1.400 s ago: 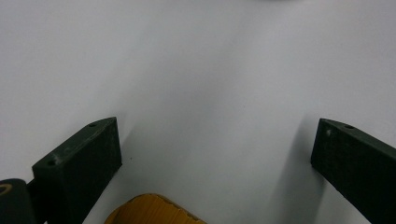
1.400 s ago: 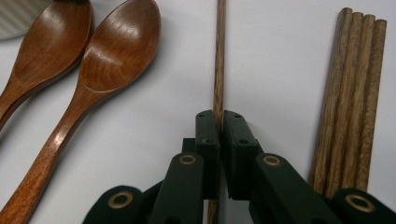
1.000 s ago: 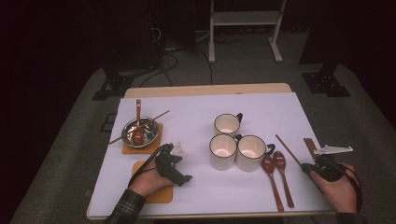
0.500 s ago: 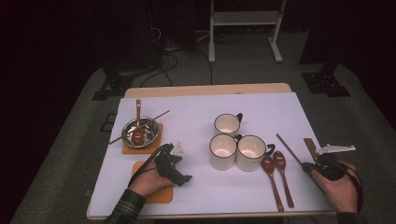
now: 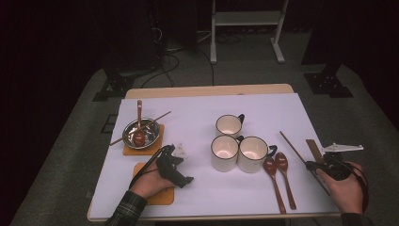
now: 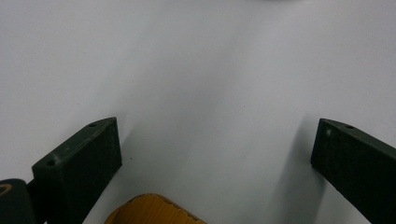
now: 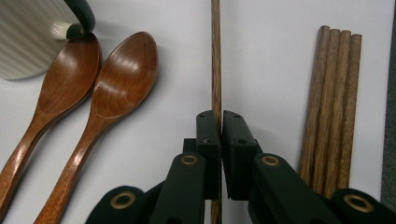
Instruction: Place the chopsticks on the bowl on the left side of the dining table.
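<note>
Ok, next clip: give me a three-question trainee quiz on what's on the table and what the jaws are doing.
1. True or false: the right gripper has its jaws closed on a single chopstick.
2. How many white mugs stand on the table?
3. What lies in the metal bowl: A) a fork, B) a wooden spoon and a chopstick, C) nothing?

Key: 1 true; 2 three; 3 B.
</note>
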